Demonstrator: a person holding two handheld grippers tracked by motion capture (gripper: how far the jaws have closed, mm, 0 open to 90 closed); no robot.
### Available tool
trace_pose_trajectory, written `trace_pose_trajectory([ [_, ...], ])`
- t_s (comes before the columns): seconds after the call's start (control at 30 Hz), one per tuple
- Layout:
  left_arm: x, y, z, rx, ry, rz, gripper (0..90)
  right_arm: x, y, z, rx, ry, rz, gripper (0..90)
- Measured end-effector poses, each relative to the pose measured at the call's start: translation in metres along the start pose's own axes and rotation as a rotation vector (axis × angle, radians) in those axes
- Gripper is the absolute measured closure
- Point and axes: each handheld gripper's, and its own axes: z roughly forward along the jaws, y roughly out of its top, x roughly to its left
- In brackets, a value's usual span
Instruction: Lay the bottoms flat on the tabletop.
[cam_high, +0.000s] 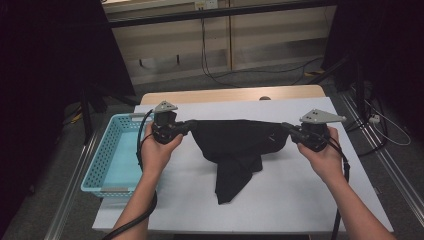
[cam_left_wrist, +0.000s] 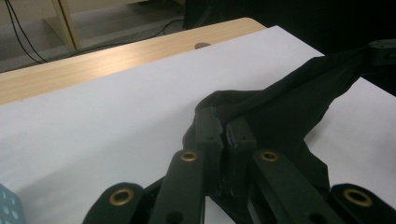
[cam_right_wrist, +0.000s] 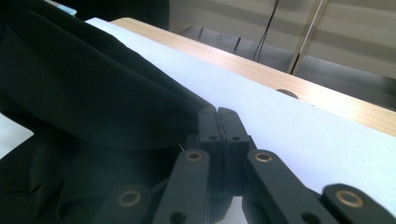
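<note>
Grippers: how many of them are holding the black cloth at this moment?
2. The left gripper is shut on the black cloth at its left end; the right gripper is shut on its right end.

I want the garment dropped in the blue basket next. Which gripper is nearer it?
Left. The left gripper is beside the blue basket; the right gripper is across the black garment.

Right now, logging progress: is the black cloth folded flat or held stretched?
Stretched: black cloth spans between left gripper and right gripper, one part drooping.
</note>
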Motion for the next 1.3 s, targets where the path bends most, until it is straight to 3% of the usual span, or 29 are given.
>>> trace_pose_trajectory([
  [0.23, 0.007, 0.003, 0.001, 0.004, -0.003, -0.015, 86.3, -0.002, 0.004, 0.005, 0.013, 0.010, -0.016, 89.3],
  [0.37, 0.013, 0.005, 0.007, 0.001, -0.010, -0.033, 86.3, -0.008, 0.005, 0.011, 0.023, 0.020, 0.004, 89.3],
  [0.63, 0.040, 0.021, 0.027, 0.023, -0.014, -0.083, 86.5, -0.023, 0.025, 0.036, 0.059, 0.020, 0.002, 89.3],
  [0.73, 0.053, 0.040, 0.035, -0.001, 0.012, -0.087, 86.8, -0.033, 0.044, 0.053, 0.074, -0.021, -0.011, 89.4],
  [0.8, 0.059, 0.060, 0.041, -0.047, 0.065, -0.067, 86.8, -0.041, 0.066, 0.070, 0.061, -0.104, -0.024, 89.3],
  [0.83, 0.062, 0.068, 0.044, -0.085, 0.079, -0.064, 86.3, -0.046, 0.078, 0.078, 0.028, -0.144, -0.005, 88.6],
  [0.87, 0.064, 0.074, 0.049, -0.110, 0.106, -0.057, 83.6, -0.048, 0.088, 0.084, -0.016, -0.190, 0.027, 83.7],
  [0.9, 0.065, 0.076, 0.055, -0.109, 0.132, -0.080, 69.6, -0.047, 0.094, 0.090, -0.060, -0.215, 0.060, 70.4],
  [0.93, 0.066, 0.075, 0.060, -0.095, 0.148, -0.105, 50.3, -0.044, 0.098, 0.096, -0.076, -0.226, 0.076, 56.7],
  [1.0, 0.062, 0.066, 0.067, -0.066, 0.148, -0.104, 42.6, -0.034, 0.094, 0.104, -0.029, -0.229, 0.065, 54.2],
  [1.07, 0.056, 0.051, 0.073, -0.026, 0.121, -0.105, 31.0, -0.021, 0.080, 0.106, 0.005, -0.169, 0.054, 45.6],
  [1.13, 0.050, 0.034, 0.077, -0.002, 0.106, -0.100, 26.2, -0.011, 0.061, 0.104, 0.051, -0.153, 0.010, 39.5],
  [1.23, 0.042, 0.009, 0.079, 0.034, 0.068, -0.112, 20.5, 0.000, 0.029, 0.094, 0.107, -0.094, 0.031, 34.1],
  [1.3, 0.037, -0.006, 0.077, 0.043, 0.056, -0.126, 19.0, 0.009, 0.010, 0.083, 0.124, -0.105, 0.000, 30.0],
])
